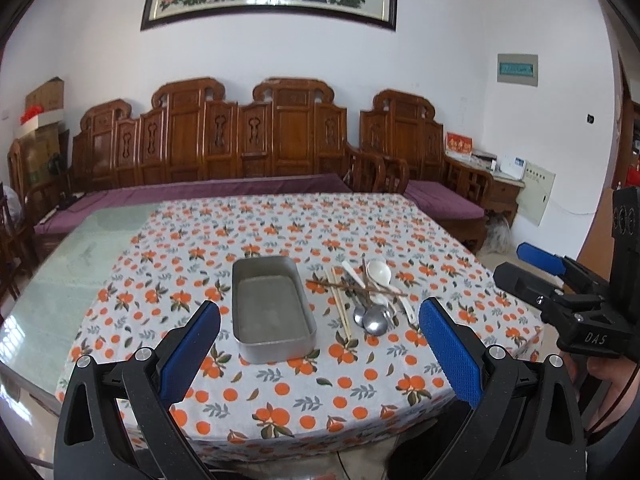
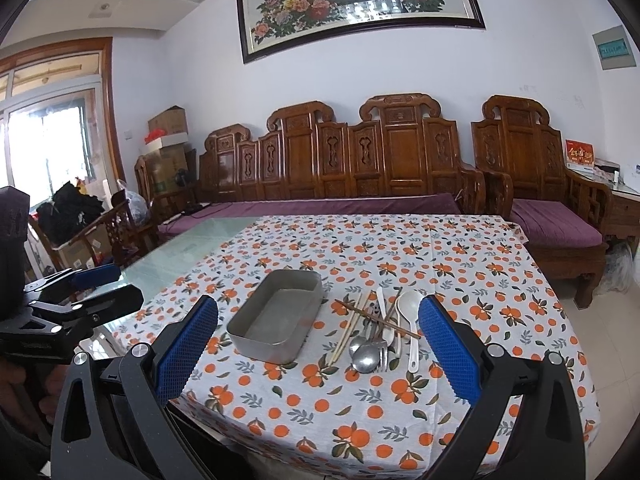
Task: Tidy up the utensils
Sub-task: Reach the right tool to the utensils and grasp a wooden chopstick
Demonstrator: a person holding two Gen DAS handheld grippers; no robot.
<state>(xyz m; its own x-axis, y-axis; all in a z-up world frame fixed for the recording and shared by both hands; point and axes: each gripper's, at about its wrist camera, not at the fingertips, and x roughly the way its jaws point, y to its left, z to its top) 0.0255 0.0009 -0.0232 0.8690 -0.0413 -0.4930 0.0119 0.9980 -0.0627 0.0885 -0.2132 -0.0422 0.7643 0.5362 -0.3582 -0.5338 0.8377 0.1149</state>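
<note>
An empty rectangular metal tin (image 1: 272,306) (image 2: 276,314) sits on the orange-patterned tablecloth. Just to its right lies a heap of utensils (image 1: 370,294) (image 2: 378,330): white ceramic spoons (image 1: 380,271) (image 2: 410,306), metal spoons (image 1: 375,319) (image 2: 365,358), pale chopsticks (image 1: 340,304) (image 2: 349,332) and dark brown chopsticks (image 1: 356,286) (image 2: 376,319) crossed over them. My left gripper (image 1: 320,348) hangs open above the near table edge, short of the tin, holding nothing. My right gripper (image 2: 318,346) is open too, short of the heap, and shows in the left wrist view (image 1: 520,262) at the right.
The tablecloth (image 1: 280,232) covers the right part of a glass-topped table (image 1: 60,280). A carved wooden sofa (image 1: 224,136) with purple cushions stands behind the table, an armchair (image 2: 540,184) to its right. Boxes and bags (image 2: 80,208) crowd the far left by a window.
</note>
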